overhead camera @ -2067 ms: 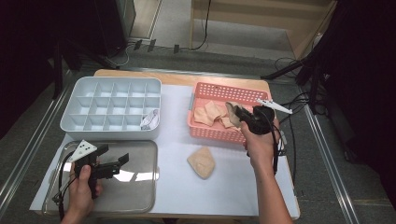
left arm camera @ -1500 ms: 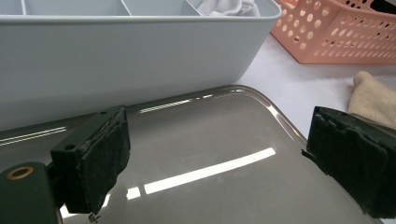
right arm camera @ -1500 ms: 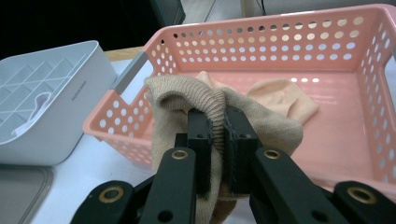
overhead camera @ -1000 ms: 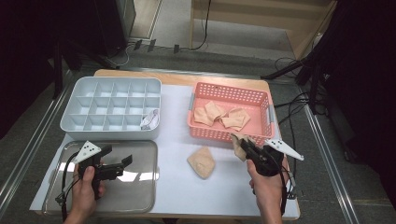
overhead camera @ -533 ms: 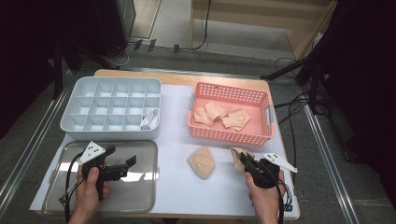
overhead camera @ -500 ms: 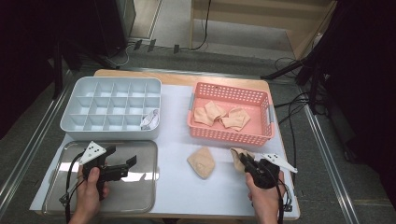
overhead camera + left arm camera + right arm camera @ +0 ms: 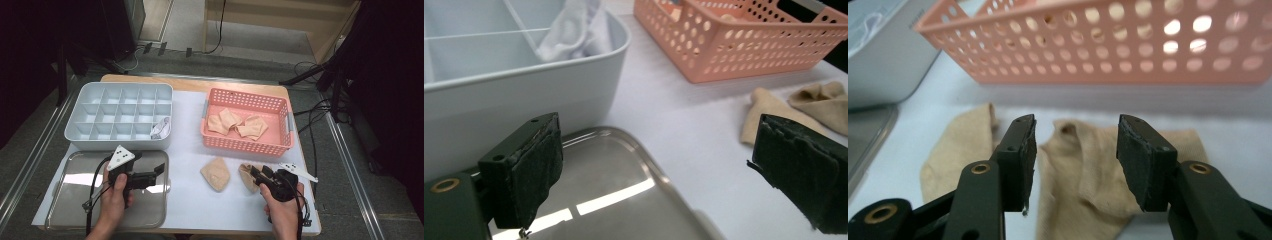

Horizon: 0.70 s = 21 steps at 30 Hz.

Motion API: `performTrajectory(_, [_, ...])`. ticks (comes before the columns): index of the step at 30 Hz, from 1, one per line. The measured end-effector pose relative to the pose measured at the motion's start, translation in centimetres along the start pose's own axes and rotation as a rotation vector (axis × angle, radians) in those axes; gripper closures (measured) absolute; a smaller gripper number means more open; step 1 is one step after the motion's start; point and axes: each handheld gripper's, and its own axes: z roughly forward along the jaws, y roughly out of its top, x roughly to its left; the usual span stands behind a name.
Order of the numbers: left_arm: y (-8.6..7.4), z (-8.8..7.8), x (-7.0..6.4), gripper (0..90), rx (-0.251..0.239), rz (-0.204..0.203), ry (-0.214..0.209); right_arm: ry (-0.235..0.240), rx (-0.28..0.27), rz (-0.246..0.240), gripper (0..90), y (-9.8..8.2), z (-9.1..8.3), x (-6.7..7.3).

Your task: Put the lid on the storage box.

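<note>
**Right gripper lets go of a beige sock beside its mate**

Right gripper (image 7: 257, 175) low over the white table (image 7: 190, 150), near its front edge. Its jaws have just been opening — in the right gripper view they stand apart, with the second sock (image 7: 1098, 165) lying on the table below and between them, pads not pressing on it. This sock sits just in front of the pink basket (image 7: 280, 145), crumpled, cuff end toward the basket.

First sock (image 7: 216, 173) lies flat just beside it, on the side toward the metal tray (image 7: 65, 200); the two are close, and whether they touch cannot be told. Two or three more beige socks (image 7: 237, 124) rest inside the basket.

Left gripper (image 7: 157, 170) hangs above the tray, pointing toward the socks — jaws wide apart, nothing between them. Grey divided box (image 7: 120, 142) stands behind the tray; a white sock (image 7: 161, 128) is bundled in its near corner compartment, on the basket's side.
</note>
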Motion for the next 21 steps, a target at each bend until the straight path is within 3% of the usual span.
performTrajectory(4, [0.0, 0.7, -1.0, 6.7, 0.01, 0.017, -0.027, 0.045, -0.005, -0.024, 54.4, -0.2, 0.3, 1.7])
performTrajectory(9, [-0.5, 1.2, -1.8, 6.7, 0.034, 0.024, -0.057, 0.119, 0.062, -0.073, 51.1, -1.6, 2.3, 4.6])
performTrajectory(15, [-0.9, 1.3, -2.5, 6.7, 0.048, 0.034, -0.088, 0.102, 0.151, -0.149, 43.1, -3.8, 4.0, 7.0])
performTrajectory(19, [-1.2, 1.5, -2.5, 6.7, 0.062, 0.028, -0.093, 0.053, 0.167, -0.204, 49.5, -4.8, 4.4, 7.5])
performTrajectory(21, [-1.3, 1.5, -2.5, 6.7, 0.064, 0.028, -0.093, 0.035, 0.147, -0.215, 58.4, -5.0, 4.5, 7.6])
